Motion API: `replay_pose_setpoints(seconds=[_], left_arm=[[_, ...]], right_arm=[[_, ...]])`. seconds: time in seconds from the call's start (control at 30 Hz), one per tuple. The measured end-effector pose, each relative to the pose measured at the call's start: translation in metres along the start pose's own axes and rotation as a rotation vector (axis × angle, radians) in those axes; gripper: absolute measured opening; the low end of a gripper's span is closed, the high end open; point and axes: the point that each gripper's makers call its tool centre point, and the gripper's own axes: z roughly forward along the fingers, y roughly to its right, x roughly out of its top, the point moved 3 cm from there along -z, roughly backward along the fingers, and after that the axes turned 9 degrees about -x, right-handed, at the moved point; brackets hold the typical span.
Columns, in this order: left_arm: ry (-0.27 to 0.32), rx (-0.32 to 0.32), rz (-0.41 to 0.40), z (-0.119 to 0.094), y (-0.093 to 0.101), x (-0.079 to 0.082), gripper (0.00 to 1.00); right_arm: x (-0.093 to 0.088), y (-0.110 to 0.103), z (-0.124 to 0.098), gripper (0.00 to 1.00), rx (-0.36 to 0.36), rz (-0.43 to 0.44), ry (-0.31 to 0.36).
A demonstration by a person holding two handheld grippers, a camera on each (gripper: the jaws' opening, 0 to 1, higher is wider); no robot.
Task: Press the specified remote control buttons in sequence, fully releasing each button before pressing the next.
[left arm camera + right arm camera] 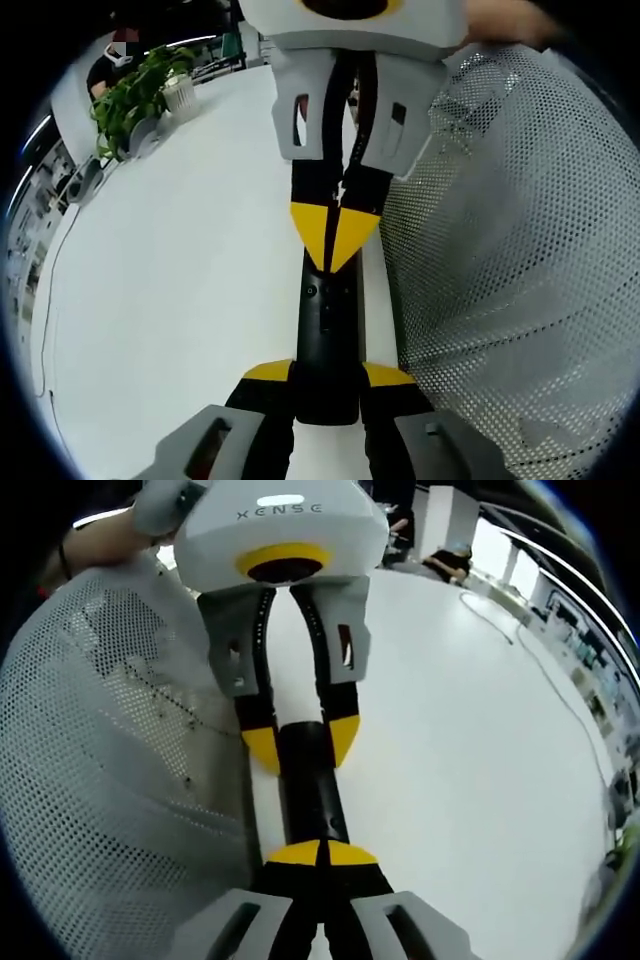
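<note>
Two grippers: facing each other over the white surface (170,280)
Remote (328,340): black, lying flat, just beside a white mesh basket (520,250)
Left gripper (328,385): yellow tips clamped on the remote's near end
Right gripper (320,857): tips squeezed together, touching down on the remote's top
Background: potted plant (135,95) at the far edge

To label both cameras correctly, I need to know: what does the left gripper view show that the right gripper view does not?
Left gripper view: a potted plant at the far edge of the table. Right gripper view: a cable lying on the table. Both: left tongs gripping the black remote, shut right tongs on its top, and a white mesh basket.
</note>
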Motion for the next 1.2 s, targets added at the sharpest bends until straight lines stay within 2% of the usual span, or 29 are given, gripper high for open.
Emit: replay_pose_setpoints(seconds=[0.37, 0.47, 0.6, 0.7, 0.9, 1.2], left_arm=[[0.002, -0.001, -0.001, 0.000, 0.000, 0.000, 0.25], [0.002, 0.001, -0.004, 0.000, 0.000, 0.000, 0.25], [0.005, 0.000, -0.007, 0.000, 0.000, 0.000, 0.25], [0.006, -0.001, -0.007, 0.000, 0.000, 0.000, 0.25], [0.008, -0.002, -0.008, 0.000, 0.000, 0.000, 0.25], [0.005, -0.005, 0.000, 0.000, 0.000, 0.000, 0.25]], right_arm=[[0.000, 0.000, 0.001, 0.00, -0.009, -0.014, -0.003], [0.001, -0.003, 0.000, 0.00, -0.014, -0.070, -0.009], [0.010, -0.011, -0.001, 0.00, 0.020, -0.086, 0.030], [0.010, -0.013, 0.000, 0.00, 0.030, -0.103, 0.028], [0.007, -0.017, 0.003, 0.00, 0.035, -0.208, 0.013], [0.010, -0.021, 0.006, 0.00, 0.036, -0.328, 0.037]])
